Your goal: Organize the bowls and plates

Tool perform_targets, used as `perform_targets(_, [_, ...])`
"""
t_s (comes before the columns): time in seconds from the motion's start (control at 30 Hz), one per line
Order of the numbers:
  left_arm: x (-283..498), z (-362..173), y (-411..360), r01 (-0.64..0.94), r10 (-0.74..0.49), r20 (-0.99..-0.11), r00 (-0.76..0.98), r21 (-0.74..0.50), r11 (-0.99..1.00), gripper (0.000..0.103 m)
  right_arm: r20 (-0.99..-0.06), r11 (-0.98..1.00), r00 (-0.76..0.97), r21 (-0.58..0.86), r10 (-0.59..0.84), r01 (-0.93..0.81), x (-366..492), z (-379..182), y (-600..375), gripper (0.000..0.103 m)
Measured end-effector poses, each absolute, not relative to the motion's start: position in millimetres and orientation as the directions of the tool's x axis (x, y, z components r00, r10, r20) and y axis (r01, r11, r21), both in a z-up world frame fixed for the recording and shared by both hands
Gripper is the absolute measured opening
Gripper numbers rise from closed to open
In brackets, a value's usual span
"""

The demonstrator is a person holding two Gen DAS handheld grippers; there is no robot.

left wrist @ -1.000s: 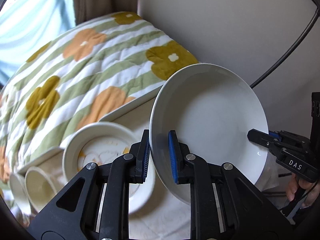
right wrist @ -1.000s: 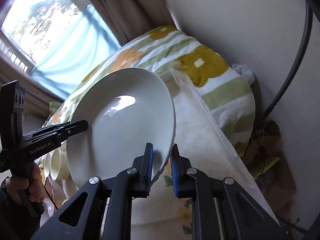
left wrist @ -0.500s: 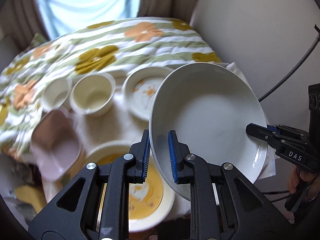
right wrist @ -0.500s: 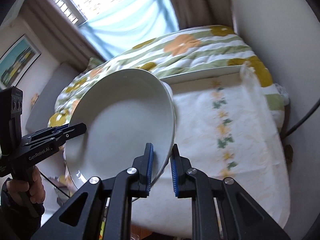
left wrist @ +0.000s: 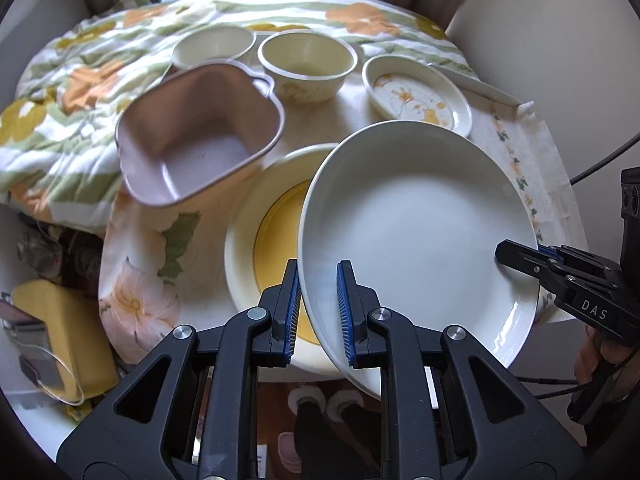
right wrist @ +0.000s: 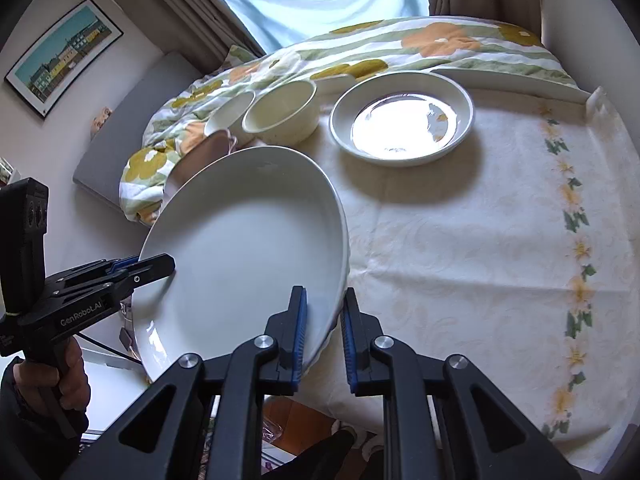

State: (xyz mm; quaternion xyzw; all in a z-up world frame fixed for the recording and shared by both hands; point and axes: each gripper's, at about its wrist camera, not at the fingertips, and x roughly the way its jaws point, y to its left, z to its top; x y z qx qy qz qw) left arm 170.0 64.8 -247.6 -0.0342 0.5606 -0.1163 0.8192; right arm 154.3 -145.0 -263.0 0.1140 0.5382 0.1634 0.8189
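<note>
A large white plate (left wrist: 416, 232) hangs tilted above the table, carried by both grippers. My left gripper (left wrist: 318, 280) is shut on its left rim. My right gripper (right wrist: 323, 300) is shut on the opposite rim and shows at the right edge (left wrist: 508, 252) of the left wrist view. The left gripper (right wrist: 160, 262) appears on the plate (right wrist: 248, 248) in the right wrist view. Partly under it lies a yellow-centred plate (left wrist: 276, 232). Behind stand a pink square bowl (left wrist: 192, 152), two cream bowls (left wrist: 308, 60) (left wrist: 214, 46) and a small patterned plate (left wrist: 416, 92).
A flowered quilt (left wrist: 80, 80) lies along the table's far and left sides. A pale flowered tablecloth (right wrist: 460, 240) covers the right half. A wall with a cable stands to the right. Slippered feet (left wrist: 316, 400) show below the near table edge. A yellow object (left wrist: 52, 320) sits low left.
Both grippers have swung the white plate from beside the wall and quilt across to the table's near side; it now hangs over the yellow-centred plate. Both grips held.
</note>
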Motion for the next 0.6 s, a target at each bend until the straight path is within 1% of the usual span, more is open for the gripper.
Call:
perform_targets(0.13, [180.9,-270.9,79.0,0.131,-0.265,-0.913,0.310,-0.235,0.963,0.015,-0.861,0.934,0.363,0.329,0.356,-0.136,157.0,-271.9,-130.5,0.015])
perform_targets(0.27, [189.5,-287.0,87.5,0.126,-0.285,-0.913,0.292,-0.259,0.958,0.015,-0.871,0.946,0.369,0.298,0.325,-0.130,161.5,-280.2,-120.5,0.015])
perform_targets(0.6, [205.0,-308.4,84.7,0.140,-0.305,-0.917,0.257,-0.277,0.951,0.015,-0.883,0.962,0.382,0.256,0.273,-0.096,169.7,-287.5,-114.6,0.015])
